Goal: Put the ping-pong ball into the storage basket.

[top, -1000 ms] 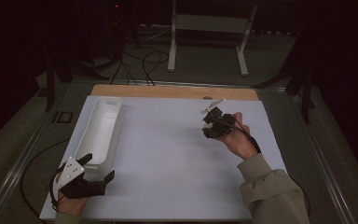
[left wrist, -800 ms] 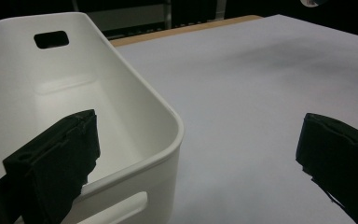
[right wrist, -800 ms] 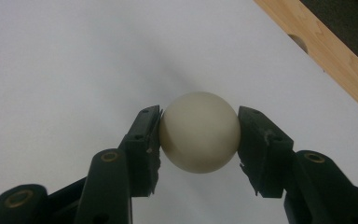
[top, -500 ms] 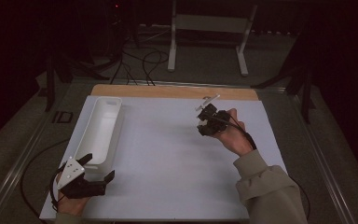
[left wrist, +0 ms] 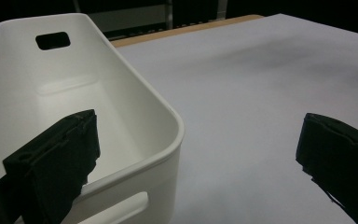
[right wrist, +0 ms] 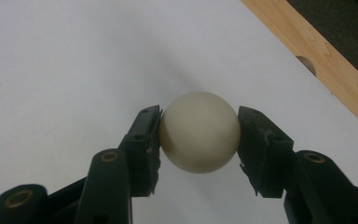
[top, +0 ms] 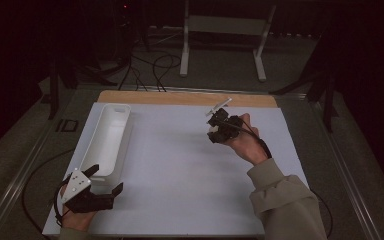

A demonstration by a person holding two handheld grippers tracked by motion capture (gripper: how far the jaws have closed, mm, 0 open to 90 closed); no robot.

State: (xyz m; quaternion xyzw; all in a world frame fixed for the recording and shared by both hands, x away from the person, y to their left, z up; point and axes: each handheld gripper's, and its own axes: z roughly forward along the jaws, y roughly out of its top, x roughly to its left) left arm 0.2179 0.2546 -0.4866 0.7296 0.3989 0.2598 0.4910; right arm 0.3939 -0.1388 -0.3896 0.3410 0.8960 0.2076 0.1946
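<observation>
a cream ball [right wrist: 199,132] is pinched between both jaws of the right gripper [right wrist: 199,135], held above the white sheet [top: 180,170] right of its middle, near the wooden strip [top: 185,97] along the far edge. the left gripper [top: 105,180] is seen spread wide at the sheet's near left corner, one jaw over the near end of the long white bin [top: 107,137], the other beside it. the bin's inside looks bare. cables [top: 145,67] and a white stand [top: 222,37] are seen on the floor beyond.
</observation>
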